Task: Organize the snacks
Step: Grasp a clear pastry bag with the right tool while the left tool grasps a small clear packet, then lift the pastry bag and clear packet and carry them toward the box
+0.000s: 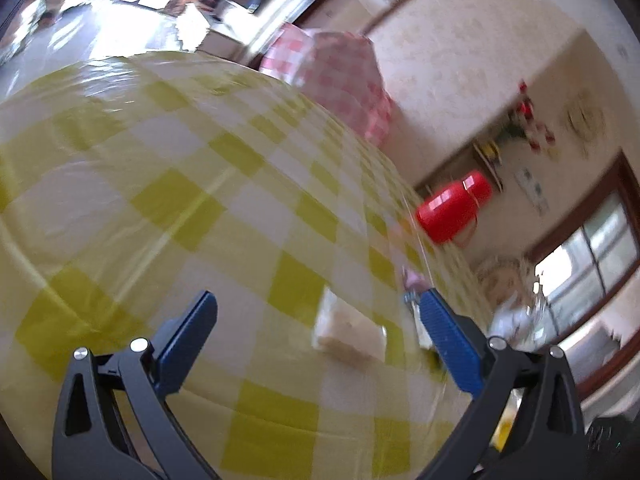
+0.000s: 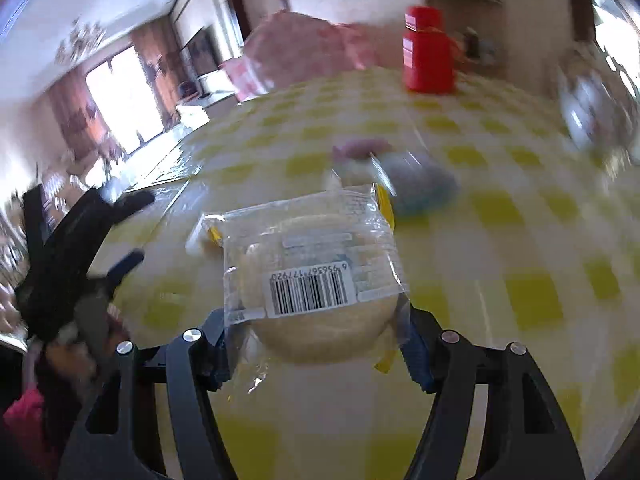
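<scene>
A round pale cake in a clear wrapper with a barcode label [image 2: 312, 272] sits between the blue pads of my right gripper [image 2: 316, 340], which is shut on its sides just above the checked tablecloth [image 2: 520, 220]. Behind it lie blurred snack packets, one blue-purple [image 2: 420, 184] and one pink [image 2: 360, 148]. My left gripper [image 1: 320, 300] is open over the cloth with nothing between its fingers. It also shows at the left of the right wrist view as the black left gripper [image 2: 80, 248]. A blurred pale packet [image 1: 352, 328] lies beyond its fingertips.
A red lidded container [image 2: 426, 56] stands near the table's far edge, the same red container [image 1: 452, 208] in the left wrist view. A pink checked bundle [image 1: 332, 76] sits beyond the table. A glass jar [image 2: 592, 112] is at the right. The yellow-and-white cloth [image 1: 160, 200] stretches leftward.
</scene>
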Demonstrator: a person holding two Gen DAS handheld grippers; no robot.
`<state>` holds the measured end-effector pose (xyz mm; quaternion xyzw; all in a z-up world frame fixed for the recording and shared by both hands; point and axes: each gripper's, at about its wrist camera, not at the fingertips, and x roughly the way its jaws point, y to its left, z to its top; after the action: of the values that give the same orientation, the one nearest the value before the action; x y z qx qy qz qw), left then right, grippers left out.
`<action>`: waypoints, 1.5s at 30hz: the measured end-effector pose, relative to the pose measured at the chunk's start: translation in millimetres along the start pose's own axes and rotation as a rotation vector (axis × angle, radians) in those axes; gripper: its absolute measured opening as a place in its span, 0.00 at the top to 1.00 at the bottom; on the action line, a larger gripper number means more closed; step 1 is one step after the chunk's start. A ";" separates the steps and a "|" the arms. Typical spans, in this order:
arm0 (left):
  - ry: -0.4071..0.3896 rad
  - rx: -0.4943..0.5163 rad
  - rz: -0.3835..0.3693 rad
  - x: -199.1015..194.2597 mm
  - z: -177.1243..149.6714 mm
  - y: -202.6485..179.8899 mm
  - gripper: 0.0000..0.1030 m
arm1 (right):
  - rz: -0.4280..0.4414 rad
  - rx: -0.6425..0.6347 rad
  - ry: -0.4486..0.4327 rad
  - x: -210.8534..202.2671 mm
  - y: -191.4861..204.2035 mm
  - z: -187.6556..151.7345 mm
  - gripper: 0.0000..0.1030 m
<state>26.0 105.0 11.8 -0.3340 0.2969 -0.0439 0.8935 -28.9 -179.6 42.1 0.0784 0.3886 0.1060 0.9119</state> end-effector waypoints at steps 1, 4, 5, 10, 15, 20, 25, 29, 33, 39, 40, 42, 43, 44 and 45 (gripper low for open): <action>0.018 0.027 -0.003 2.7 -2.1 -5.0 0.02 | 0.020 0.039 0.001 -6.0 -10.2 -11.6 0.37; 0.083 0.130 -0.007 12.3 -9.4 -22.4 0.02 | 0.050 0.104 -0.003 -14.9 -27.7 -31.6 0.36; 0.139 0.171 -0.017 21.1 -9.7 -29.2 0.02 | 0.054 0.120 -0.012 -19.2 -31.5 -33.4 0.36; 0.399 0.388 -0.078 81.3 16.6 -60.8 0.02 | 0.002 0.118 -0.020 -23.4 -31.5 -34.0 0.36; 0.549 0.613 -0.040 128.6 19.2 -75.8 0.02 | 0.012 0.126 -0.016 -20.0 -35.5 -32.6 0.36; 0.669 0.645 -0.206 104.2 0.2 -83.0 0.02 | -0.026 0.178 -0.010 -20.1 -55.5 -32.6 0.35; 0.688 0.862 -0.213 63.6 -40.2 -103.7 0.02 | -0.015 0.218 -0.038 -29.4 -62.5 -30.2 0.35; 0.583 0.906 -0.097 63.1 -49.5 -113.3 0.02 | -0.035 0.225 -0.034 -28.4 -65.5 -31.3 0.35; 0.564 0.990 -0.060 69.8 -68.7 -120.5 0.07 | -0.055 0.228 -0.016 -23.0 -68.6 -33.1 0.35; 0.466 1.119 -0.042 57.8 -88.2 -122.9 0.66 | -0.045 0.222 -0.019 -24.0 -68.1 -32.6 0.35; 0.452 1.133 -0.041 53.4 -92.4 -123.0 0.66 | -0.045 0.222 -0.019 -23.9 -68.5 -32.4 0.35; 0.435 1.117 -0.046 47.0 -97.5 -123.5 0.66 | -0.044 0.222 -0.019 -24.0 -68.6 -31.9 0.35; 0.417 1.105 -0.044 42.4 -99.9 -124.2 0.66 | -0.044 0.220 -0.018 -23.8 -68.4 -31.8 0.35; 0.407 1.086 -0.049 39.0 -100.6 -124.1 0.66 | -0.045 0.218 -0.016 -23.3 -68.2 -31.5 0.35; 0.403 1.058 -0.057 35.8 -101.1 -124.2 0.66 | -0.045 0.216 -0.014 -22.5 -68.4 -31.3 0.35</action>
<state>13.7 -58.7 10.5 0.1663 0.3899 -0.2739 0.8633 -57.8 -249.5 20.7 0.1680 0.3929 0.0424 0.9031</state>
